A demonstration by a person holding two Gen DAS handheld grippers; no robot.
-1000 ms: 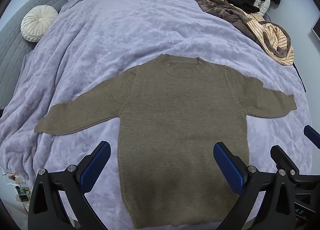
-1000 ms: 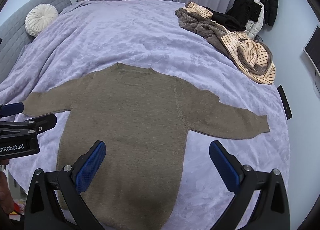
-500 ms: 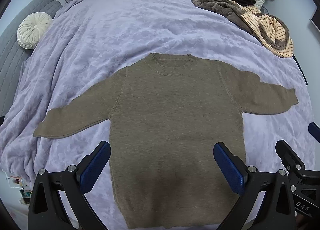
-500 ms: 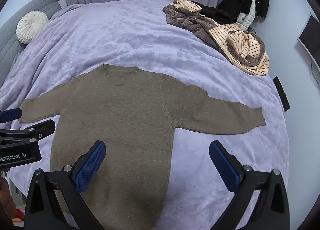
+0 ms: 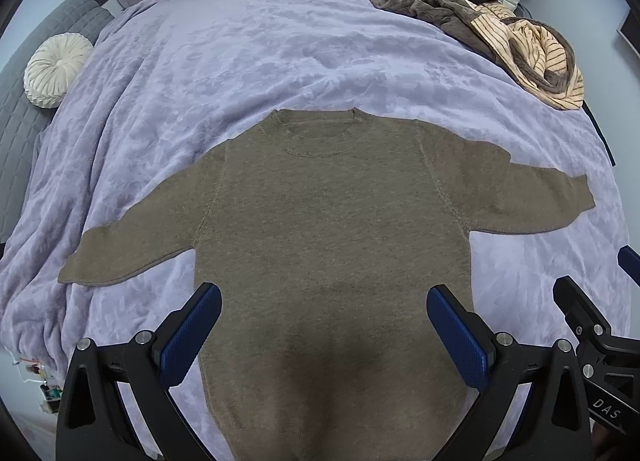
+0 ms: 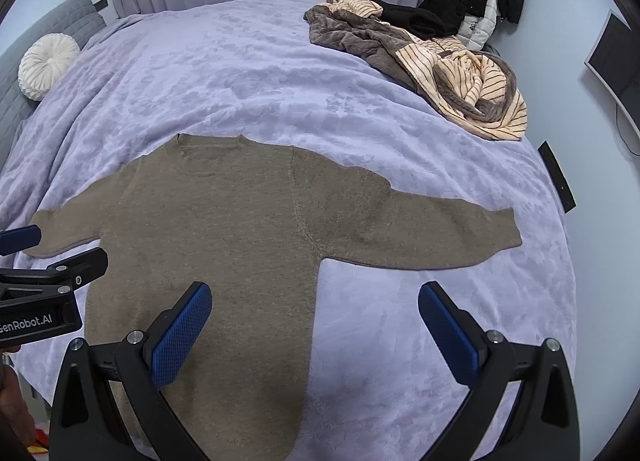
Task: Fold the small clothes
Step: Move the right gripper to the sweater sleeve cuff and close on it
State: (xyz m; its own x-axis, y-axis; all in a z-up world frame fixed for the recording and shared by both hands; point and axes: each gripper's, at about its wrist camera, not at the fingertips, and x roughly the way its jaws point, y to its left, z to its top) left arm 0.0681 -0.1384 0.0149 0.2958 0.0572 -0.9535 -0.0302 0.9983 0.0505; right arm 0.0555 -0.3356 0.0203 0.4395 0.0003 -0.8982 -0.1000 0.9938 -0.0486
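One olive sweater [image 5: 332, 229], flat beyond both grippers' jaws. Left gripper [image 5: 324, 325] and right gripper [image 6: 316, 319]: jaws wide, empty. Right view alone shows one monitor [image 6: 614, 57]

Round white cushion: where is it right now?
The round white cushion sits at far left in both wrist views, against the grey headboard, at the lavender blanket's edge, far from the brown sweater.

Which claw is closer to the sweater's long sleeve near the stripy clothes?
Right. The right claw hangs just below that sleeve; the left claw sits over the sweater's middle.
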